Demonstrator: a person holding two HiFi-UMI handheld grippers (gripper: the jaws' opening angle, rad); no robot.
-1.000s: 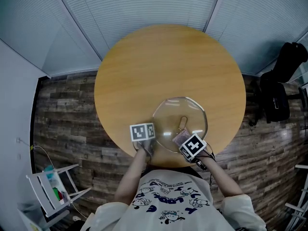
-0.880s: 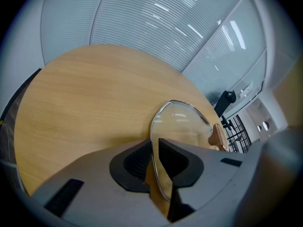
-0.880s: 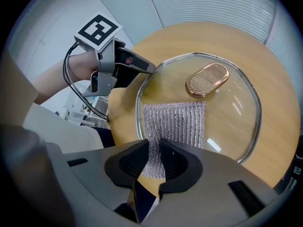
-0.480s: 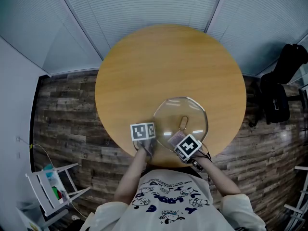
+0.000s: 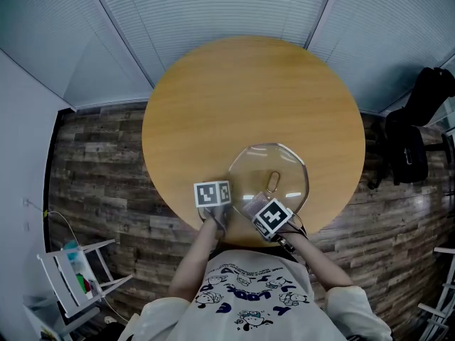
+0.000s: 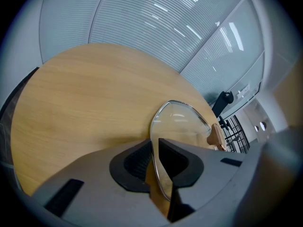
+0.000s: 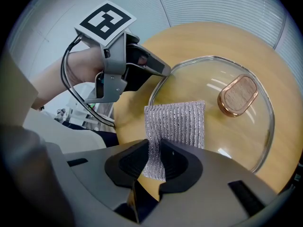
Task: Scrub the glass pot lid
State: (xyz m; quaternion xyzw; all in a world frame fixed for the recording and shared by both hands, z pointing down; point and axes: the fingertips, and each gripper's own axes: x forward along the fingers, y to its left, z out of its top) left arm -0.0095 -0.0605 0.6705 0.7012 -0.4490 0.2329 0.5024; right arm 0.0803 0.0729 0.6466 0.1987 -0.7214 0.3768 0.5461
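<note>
L gripper [image 6: 155, 150] jaws are clamping narrow on the rim of the glass pot lid [image 5: 281, 169], which is lying on the tabletop [image 5: 242, 98] by the near edge. R gripper [image 7: 158, 160] jaws are pinching the mesh scrub pad [image 7: 177, 122], which is resting on the glass beside the knob [image 7: 238, 95]. Imo: press pad flat w/ overlapping strokes, L bracing vs sliding.

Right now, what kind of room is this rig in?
Probably an office or meeting room, not a kitchen: a round wooden table stands by walls of closed blinds on a wood-plank floor, with a black bag off to one side.
</note>
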